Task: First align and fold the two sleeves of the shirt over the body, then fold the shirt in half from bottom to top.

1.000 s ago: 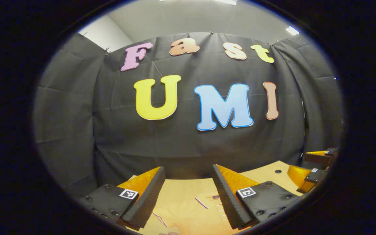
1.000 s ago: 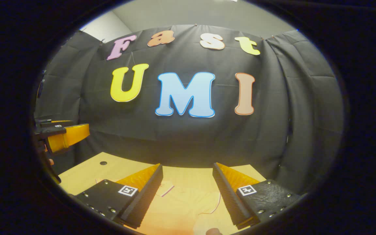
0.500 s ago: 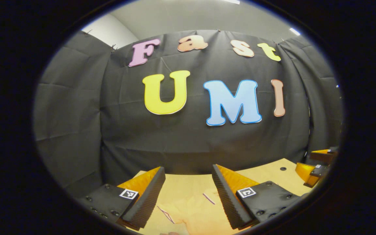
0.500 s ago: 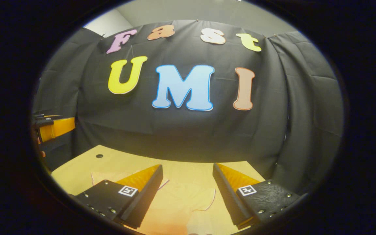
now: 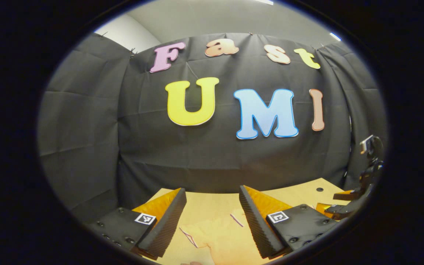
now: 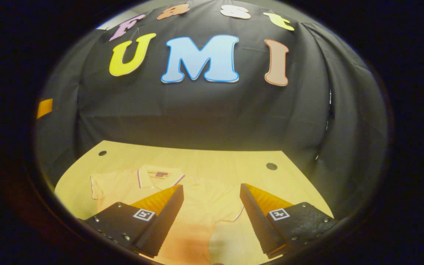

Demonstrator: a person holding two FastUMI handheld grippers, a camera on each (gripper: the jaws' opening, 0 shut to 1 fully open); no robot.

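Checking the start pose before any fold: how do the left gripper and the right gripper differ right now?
The left gripper points nearly level at the wall, while the right gripper tilts down over the shirt. Both are open, holding nothing, above the table.

Both tongs [image 5: 212,215] [image 6: 212,213] wore black screwed plates, each bearing a small square black-and-white marker, with ribbed wedge-shaped fingers [image 5: 166,224].
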